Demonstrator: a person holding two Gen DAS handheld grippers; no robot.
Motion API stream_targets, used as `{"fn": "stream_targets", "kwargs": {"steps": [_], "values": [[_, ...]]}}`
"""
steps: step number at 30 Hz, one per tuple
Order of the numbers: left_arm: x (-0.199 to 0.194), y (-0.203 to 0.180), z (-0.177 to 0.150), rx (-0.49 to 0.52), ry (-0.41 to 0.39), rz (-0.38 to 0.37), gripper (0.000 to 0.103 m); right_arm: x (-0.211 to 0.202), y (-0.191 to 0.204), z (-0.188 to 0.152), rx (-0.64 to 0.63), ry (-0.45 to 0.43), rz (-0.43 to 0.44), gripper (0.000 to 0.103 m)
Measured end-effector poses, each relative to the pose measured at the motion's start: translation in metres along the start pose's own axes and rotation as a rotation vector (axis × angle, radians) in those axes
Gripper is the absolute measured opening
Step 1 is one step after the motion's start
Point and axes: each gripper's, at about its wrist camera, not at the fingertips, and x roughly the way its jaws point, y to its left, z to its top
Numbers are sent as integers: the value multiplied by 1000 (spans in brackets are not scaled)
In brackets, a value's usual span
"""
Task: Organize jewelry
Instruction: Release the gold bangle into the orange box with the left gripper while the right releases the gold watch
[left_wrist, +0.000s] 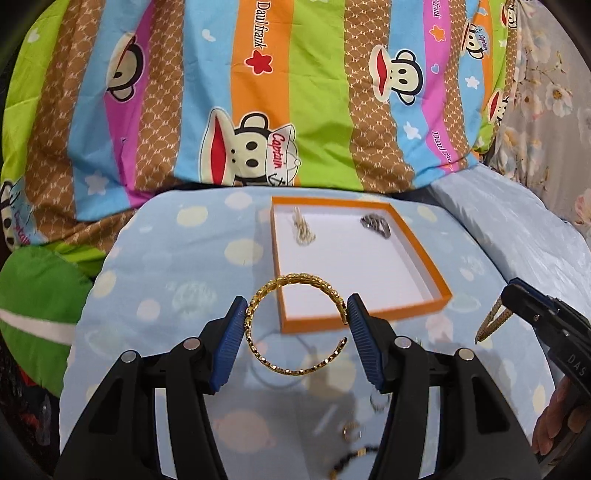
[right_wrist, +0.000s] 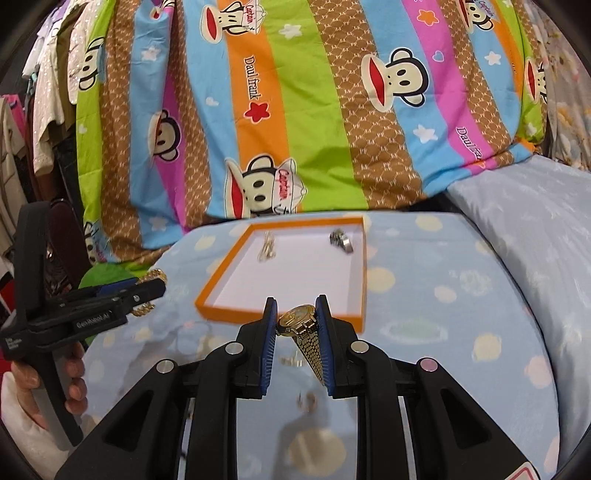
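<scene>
A striped cartoon-monkey quilt (left_wrist: 258, 92) fills the back of both views, heaped behind a pale blue spotted sheet (left_wrist: 177, 258) that covers the bed. To the right lies a light blue pillow (right_wrist: 524, 229).

On the sheet sits a shallow orange box (left_wrist: 439, 295) with a white floor. Inside it, near the far wall, are a pale chain (left_wrist: 303, 229) on the left and a dark grey metal piece (left_wrist: 376, 225) on the right, well apart from each other.

The left tool (left_wrist: 297, 325) hovers over the sheet just in front of the box's near left corner. Its blue pads (left_wrist: 231, 343) are spread fairly wide and press on opposite sides of an open gold bangle (left_wrist: 288, 325), which is lifted off the sheet.

The right tool (right_wrist: 295, 332) hangs just in front of the box's near wall, its jaws narrow and clamped on a gold watch (right_wrist: 297, 319); the dial points toward the box and the strap hangs down between the pads.

Below the tools a few small rings (left_wrist: 378, 400) and other blurred pieces lie on the sheet.
</scene>
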Motion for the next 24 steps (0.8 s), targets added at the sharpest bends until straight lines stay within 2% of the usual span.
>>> {"fn": "stream_targets", "kwargs": {"steps": [7,10,18,21,24], "values": [[67,-8,47,6,10,-4,54,66,-6,54,29,-18,31,20],[96,-7,58,-8,31,8,54,98,-12,64,46,4,25,20],[145,0,55,-18,86,20,54,163,-29,51,60,111,-29,20],[147,-4,54,13,71,40,55,172,-33,46,63,129,-40,20],[150,-6,54,17,68,50,56,169,-32,46,52,110,-52,24]]}}
